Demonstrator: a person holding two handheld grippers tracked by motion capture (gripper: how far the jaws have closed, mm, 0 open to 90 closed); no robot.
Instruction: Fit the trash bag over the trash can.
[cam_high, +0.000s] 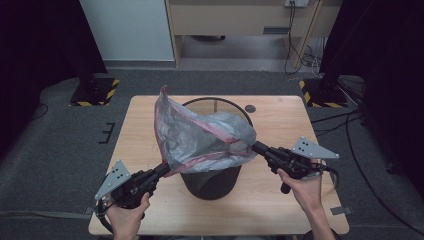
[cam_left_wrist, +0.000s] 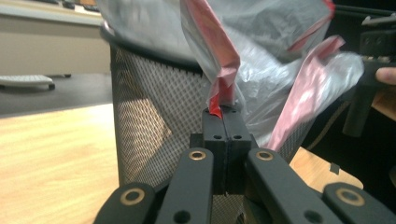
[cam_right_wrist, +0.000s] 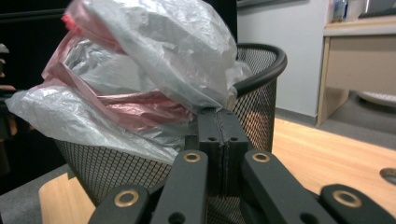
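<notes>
High view. I have the wire-mesh bin (cam_high: 212, 180) standing mid-table (cam_high: 150, 125), with a grey plastic bag (cam_high: 200, 132) with pink edging bunched over its mouth. The bag covers most of the rim; just the far arc of the opening shows behind it. My left gripper (cam_high: 162, 170) reaches in from the lower left, its tip at the bag's lower left edge. My right gripper (cam_high: 257, 146) comes in from the right, its tip at the bag's right edge. A small dark disc (cam_high: 250, 108) sits on the table beyond the bin. Past the table: a wooden desk (cam_high: 240, 20), loose cables (cam_high: 300, 55), and two yellow-and-black striped bases (cam_high: 95, 92) on the floor. The bag hides both jaw tips here.

Left gripper view. Jaws pressed together, pinching a red-pink fold of the bag (cam_left_wrist: 219, 100). The bin (cam_left_wrist: 149, 121) stands just behind, mesh wall close. The right gripper (cam_left_wrist: 373, 60) sits at the far right, cut off by the frame. The bag's upper part is blurred.

Right gripper view. Jaws together, clamped on the bag (cam_right_wrist: 140, 70) at its grey edge, right against the bin's rim (cam_right_wrist: 261, 70). The bag blocks the bin's interior. Left of the bag is dark, hard to read.
</notes>
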